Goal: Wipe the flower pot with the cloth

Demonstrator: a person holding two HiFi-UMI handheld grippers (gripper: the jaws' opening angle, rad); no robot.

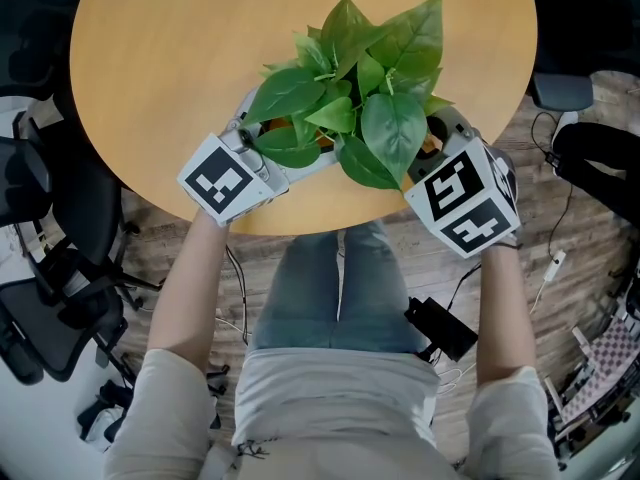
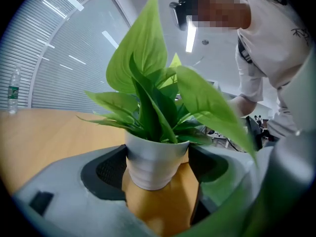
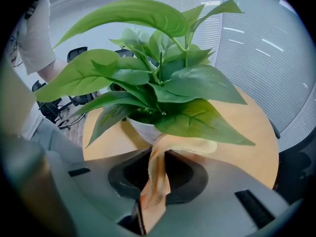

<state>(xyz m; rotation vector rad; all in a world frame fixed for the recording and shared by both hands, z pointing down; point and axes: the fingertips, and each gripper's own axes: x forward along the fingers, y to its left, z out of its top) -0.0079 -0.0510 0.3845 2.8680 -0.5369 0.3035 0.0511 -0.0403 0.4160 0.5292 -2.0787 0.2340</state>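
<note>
In the head view a round wooden desk (image 1: 160,58) carries a leafy plant (image 1: 355,88) near its 6 o'clock edge. The left gripper (image 1: 268,148) reaches in from the plant's 8 o'clock and the right gripper (image 1: 432,143) from its 4 o'clock, each topped by a marker cube (image 1: 226,178). The person (image 1: 340,288) sits below the desk edge, over a wood-plank floor (image 1: 560,198), with a black office chair (image 1: 60,268) at 9 o'clock. In the left gripper view the white, ribbed flower pot (image 2: 153,163) stands upright on the desk between the fingers (image 2: 104,174). They are spread wide, a dark pad meeting the pot's wall at 9 o'clock and another at 3 o'clock, so this gripper holds the pot by its sides. A bottle (image 2: 14,90) stands well apart at the 9 o'clock edge of the view, and the person leans over at 1 o'clock. In the right gripper view the fingers (image 3: 190,179) are nearly together, pinching a peach-coloured cloth (image 3: 155,186) at 6 o'clock. The cloth runs up toward 12 o'clock, and its free end folds against the pot's white wall (image 3: 140,127) beneath a broad leaf (image 3: 202,120)
</note>
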